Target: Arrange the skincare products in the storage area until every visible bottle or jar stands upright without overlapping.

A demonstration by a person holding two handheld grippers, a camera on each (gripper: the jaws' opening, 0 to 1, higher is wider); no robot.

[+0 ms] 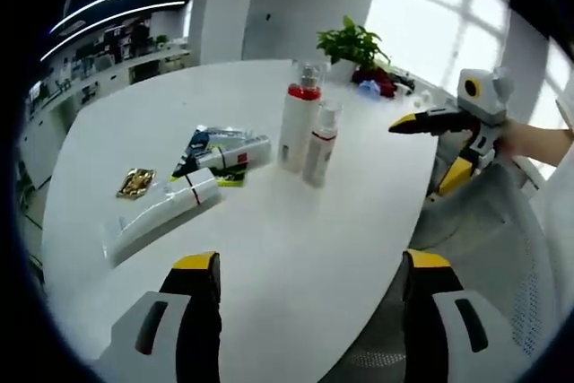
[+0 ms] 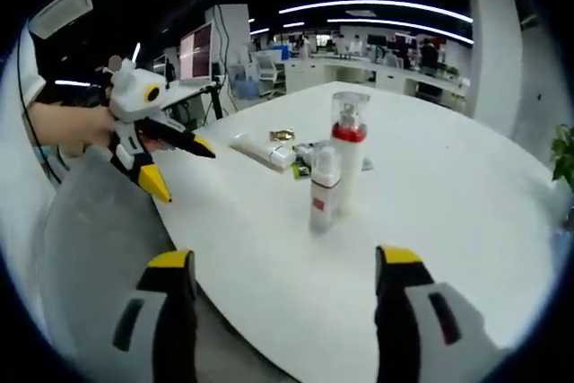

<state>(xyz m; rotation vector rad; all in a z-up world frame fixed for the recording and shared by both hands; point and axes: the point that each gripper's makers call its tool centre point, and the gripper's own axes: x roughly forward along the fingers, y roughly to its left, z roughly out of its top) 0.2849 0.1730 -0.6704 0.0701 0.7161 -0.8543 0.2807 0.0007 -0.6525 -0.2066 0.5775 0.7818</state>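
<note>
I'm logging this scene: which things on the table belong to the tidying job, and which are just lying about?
Job:
red-capped bottle, upright
small white bottle, upright
white tube, lying flat
second tube, lying flat

Lying about:
gold packet
potted plant
flat packets under the second tube

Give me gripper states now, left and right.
Left gripper: open, holding nothing, above the white table.
Right gripper: open, holding nothing, near the table edge.
</note>
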